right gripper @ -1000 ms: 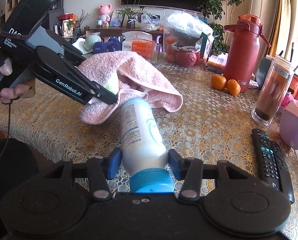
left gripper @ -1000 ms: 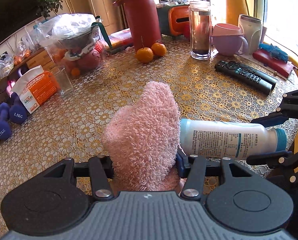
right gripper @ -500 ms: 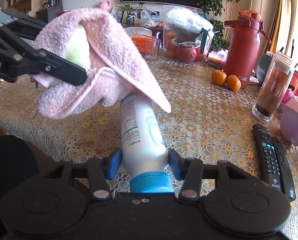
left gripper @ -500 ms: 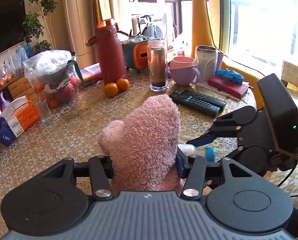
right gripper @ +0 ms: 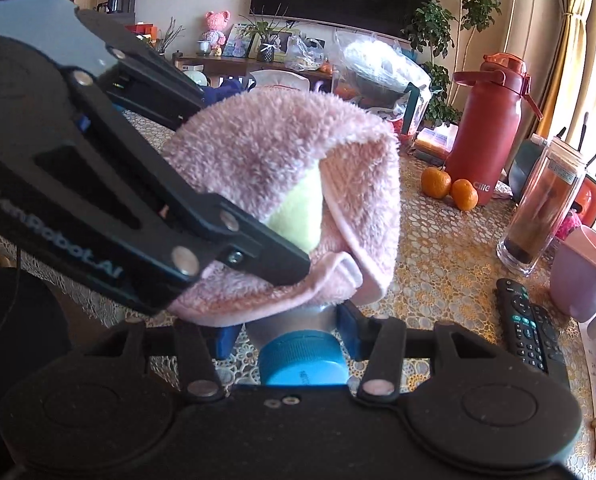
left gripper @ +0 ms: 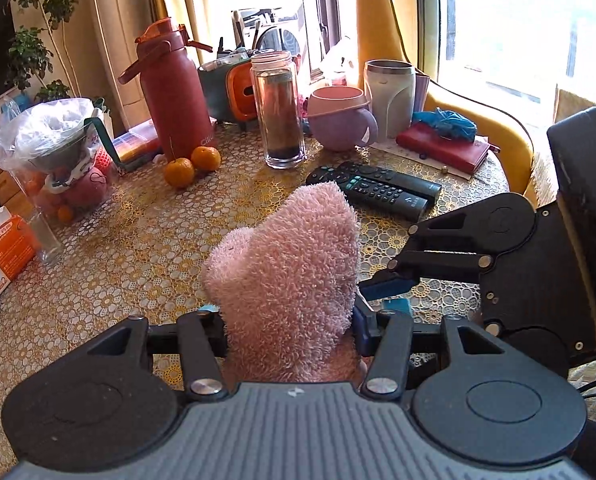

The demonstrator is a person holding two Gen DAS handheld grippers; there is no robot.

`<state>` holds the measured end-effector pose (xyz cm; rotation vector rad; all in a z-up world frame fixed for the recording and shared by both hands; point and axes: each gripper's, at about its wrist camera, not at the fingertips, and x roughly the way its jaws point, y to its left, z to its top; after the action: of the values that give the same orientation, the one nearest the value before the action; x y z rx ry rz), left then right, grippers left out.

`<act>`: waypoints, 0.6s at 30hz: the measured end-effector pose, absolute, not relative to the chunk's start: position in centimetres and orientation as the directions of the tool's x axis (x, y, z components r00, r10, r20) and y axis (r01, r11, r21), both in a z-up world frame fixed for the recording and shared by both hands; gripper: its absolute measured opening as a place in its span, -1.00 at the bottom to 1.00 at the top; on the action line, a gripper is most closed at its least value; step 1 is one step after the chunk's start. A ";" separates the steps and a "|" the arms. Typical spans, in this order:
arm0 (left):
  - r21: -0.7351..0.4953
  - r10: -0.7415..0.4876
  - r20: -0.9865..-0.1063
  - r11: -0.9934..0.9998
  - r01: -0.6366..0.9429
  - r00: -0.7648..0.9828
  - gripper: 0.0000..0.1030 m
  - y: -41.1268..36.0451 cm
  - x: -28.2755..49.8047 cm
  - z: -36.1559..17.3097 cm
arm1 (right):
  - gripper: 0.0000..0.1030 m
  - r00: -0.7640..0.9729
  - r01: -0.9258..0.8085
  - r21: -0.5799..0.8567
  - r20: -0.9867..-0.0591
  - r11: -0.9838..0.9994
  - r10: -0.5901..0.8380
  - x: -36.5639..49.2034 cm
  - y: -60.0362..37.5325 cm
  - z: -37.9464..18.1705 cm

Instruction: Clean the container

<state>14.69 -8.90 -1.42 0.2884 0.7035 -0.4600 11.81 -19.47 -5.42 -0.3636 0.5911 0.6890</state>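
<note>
The left tool (left gripper: 289, 320) is closed on a fluffy pink cloth (left gripper: 293, 268), which stands up between its fingers above the lace-covered table (left gripper: 137, 248). In the right wrist view that cloth drapes over the white bottle (right gripper: 318, 316) with a blue cap (right gripper: 302, 360), hiding most of it. The right tool (right gripper: 287, 338) is clamped on the bottle just beyond the cap.

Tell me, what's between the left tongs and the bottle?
The pink towel, held in the left tongs, covers the bottle; the right wrist view shows it.
</note>
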 end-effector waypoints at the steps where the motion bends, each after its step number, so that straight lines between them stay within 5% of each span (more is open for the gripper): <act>1: 0.102 -0.301 -0.677 0.865 0.491 0.671 0.01 -8.7 15.0 -1.5 | -0.03 0.619 -0.684 -0.117 -0.615 0.720 0.488 11.9 -19.6 -5.4; 18: 0.118 -0.181 -0.696 0.926 0.359 0.695 0.03 -4.0 20.9 -3.5 | -0.03 0.554 -0.692 0.008 -0.635 0.722 0.539 13.6 -21.6 -6.7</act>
<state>20.88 -4.01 -3.51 0.2543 0.7441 -0.3050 13.62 -21.57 -6.68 -0.2554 0.6563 0.7365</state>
